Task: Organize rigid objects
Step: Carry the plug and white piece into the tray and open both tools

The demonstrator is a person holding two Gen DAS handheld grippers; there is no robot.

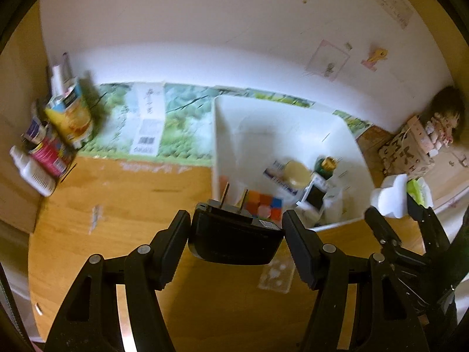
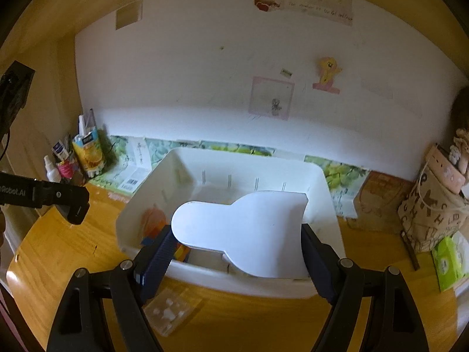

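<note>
My left gripper (image 1: 237,228) is shut on a black power adapter (image 1: 234,240), whose two metal prongs point toward the white bin (image 1: 228,123). The adapter hangs over the wooden table just before the bin's near corner. Inside the bin lie a colourful puzzle cube (image 1: 263,206), a yellow round item (image 1: 297,173) and a green bottle (image 1: 325,165). My right gripper (image 2: 237,243) is shut on a flat white keyhole-shaped object (image 2: 243,231), held over the bin's (image 2: 322,182) near rim. That object (image 1: 387,196) also shows at the right in the left wrist view.
Bottles and a juice carton (image 1: 70,117) crowd the back left corner. A clear plastic piece (image 2: 167,311) lies on the table in front of the bin. A brown box (image 2: 378,199), a patterned bag (image 2: 431,214) and a green tissue pack (image 2: 448,258) stand at the right.
</note>
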